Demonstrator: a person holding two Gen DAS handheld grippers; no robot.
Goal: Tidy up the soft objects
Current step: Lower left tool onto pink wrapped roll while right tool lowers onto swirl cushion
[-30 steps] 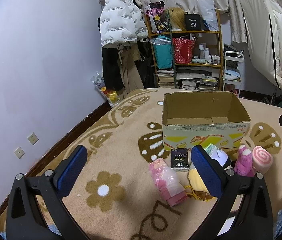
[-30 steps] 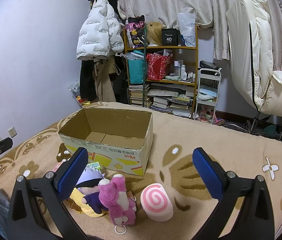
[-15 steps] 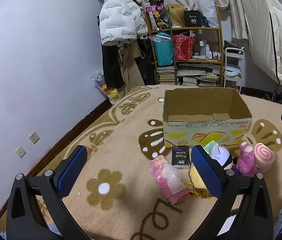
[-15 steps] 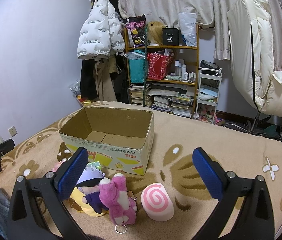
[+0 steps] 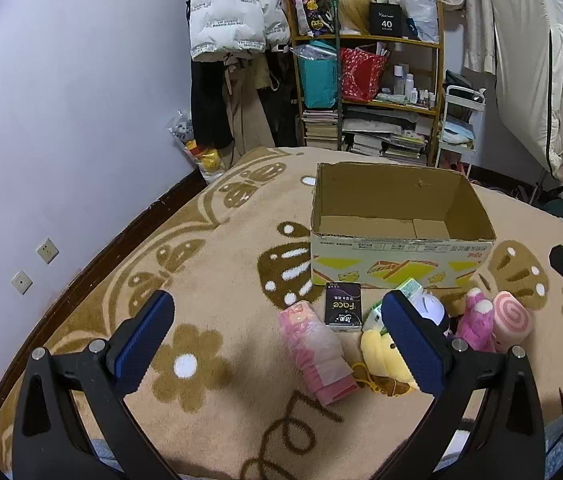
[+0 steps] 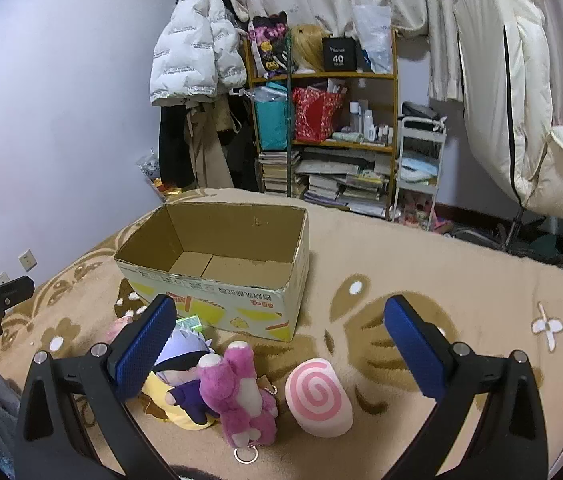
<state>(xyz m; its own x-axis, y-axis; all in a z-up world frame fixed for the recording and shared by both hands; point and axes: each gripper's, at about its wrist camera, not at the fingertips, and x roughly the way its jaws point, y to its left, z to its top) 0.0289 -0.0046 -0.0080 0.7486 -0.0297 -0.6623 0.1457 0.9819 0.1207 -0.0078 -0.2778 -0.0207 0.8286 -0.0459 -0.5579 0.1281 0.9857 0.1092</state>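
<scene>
An open cardboard box [image 5: 401, 256] [image 6: 217, 300] stands on the tan patterned blanket with nothing inside. In front of it lie soft things: a pink wrapped pack [image 5: 315, 350], a black tissue pack [image 5: 343, 307], a yellow plush [image 5: 381, 354] [image 6: 177, 410], a white-haired doll [image 5: 429, 308] [image 6: 185, 350], a magenta plush bear [image 6: 241, 396] [image 5: 475, 322] and a pink swirl cushion [image 6: 319, 396] [image 5: 511, 316]. My left gripper [image 5: 277, 344] hangs open above the pink pack. My right gripper [image 6: 281, 356] hangs open over the bear and swirl cushion. Neither holds anything.
A crowded shelf [image 6: 325, 136] with books and bags stands behind the bed, with a white puffer jacket [image 6: 193, 60] hanging to its left and a cream chair [image 6: 521, 120] at right. A purple wall [image 5: 61, 120] runs along the blanket's left edge.
Both views have shifted slightly: the left gripper has dropped and tilted a little, so the box and toys sit higher in frame. Both grippers stay open; the objects have not moved.
</scene>
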